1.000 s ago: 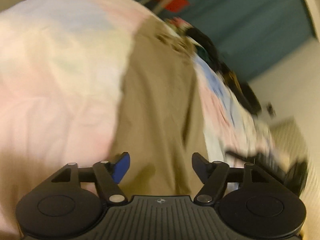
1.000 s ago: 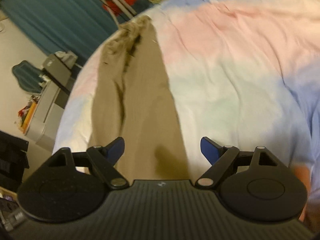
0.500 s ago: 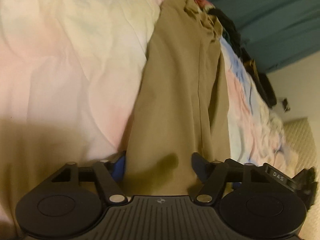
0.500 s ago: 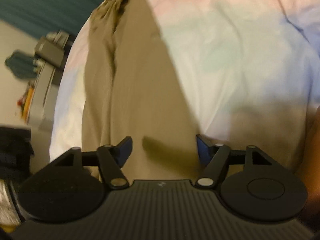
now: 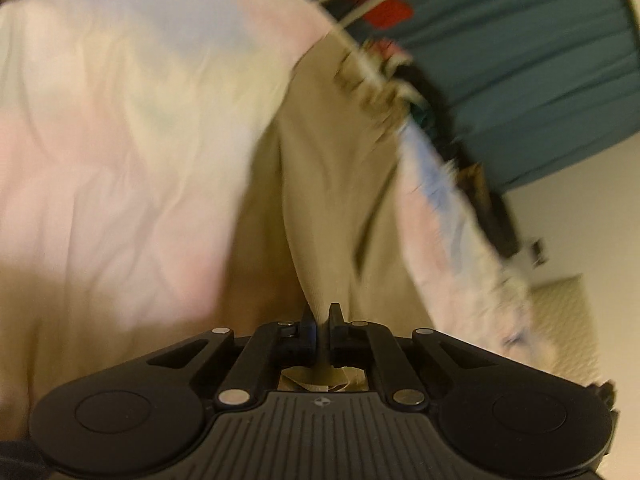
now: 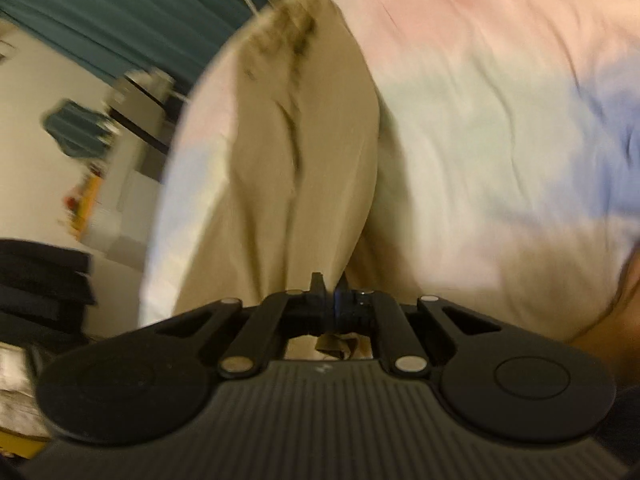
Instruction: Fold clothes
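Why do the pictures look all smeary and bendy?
Left wrist view: the tan trousers and pastel bedsheet are smeared by motion blur, while the left gripper looks sharp. Right wrist view: the same, with the right gripper crisp and the room streaked. Both fisheye views bend the bed's edge into a curve; the light is dim and yellowish.

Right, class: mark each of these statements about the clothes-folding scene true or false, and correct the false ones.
1. The left gripper is shut on the khaki trousers. True.
2. The right gripper is wide open above the fabric. False: it is shut on the khaki trousers.
3. The trousers lie on a pastel bedspread. True.
4. The trousers are dark blue. False: they are khaki.
5. A teal curtain hangs behind the bed. True.
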A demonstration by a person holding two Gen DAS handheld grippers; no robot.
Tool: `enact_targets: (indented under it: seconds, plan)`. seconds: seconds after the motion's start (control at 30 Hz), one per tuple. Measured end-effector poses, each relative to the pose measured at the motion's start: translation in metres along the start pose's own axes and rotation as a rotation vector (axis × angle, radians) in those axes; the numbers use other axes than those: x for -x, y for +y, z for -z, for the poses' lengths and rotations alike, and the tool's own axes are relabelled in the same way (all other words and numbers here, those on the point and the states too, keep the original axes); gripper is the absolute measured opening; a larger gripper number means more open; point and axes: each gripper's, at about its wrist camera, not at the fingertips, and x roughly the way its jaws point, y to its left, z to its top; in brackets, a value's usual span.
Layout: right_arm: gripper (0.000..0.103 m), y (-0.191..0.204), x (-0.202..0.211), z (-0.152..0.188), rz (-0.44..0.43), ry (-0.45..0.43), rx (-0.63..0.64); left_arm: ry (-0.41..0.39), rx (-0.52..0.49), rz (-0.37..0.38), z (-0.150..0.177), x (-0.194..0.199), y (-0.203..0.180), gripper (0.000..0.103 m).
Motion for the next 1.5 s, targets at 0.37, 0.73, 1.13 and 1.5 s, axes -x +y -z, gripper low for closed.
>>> enact_targets:
  seconds: [0.37,0.73,1.13,1.5]
  plan:
    - [0.007,0.016,0.118,-0.015,-0.149,-0.168,0.081,-0.135,0.004,0.161,0.024,0.103,-0.054,0.004]
    - [0.007,-0.024,0.103,0.015,-0.128,-0.115,0.013,-0.059,0.068,0.116,0.076,0.091,-0.017,0.004]
    - [0.007,0.000,-0.034,-0.112,-0.042,-0.213,-0.075,-0.218,-0.101,-0.100,-0.078,-0.035,-0.061,0.005]
    - [0.007,-0.022,-0.176,-0.164,0.123,-0.185,0.102,-0.214,-0.334,-0.258,-0.121,-0.171,-0.014,0.005]
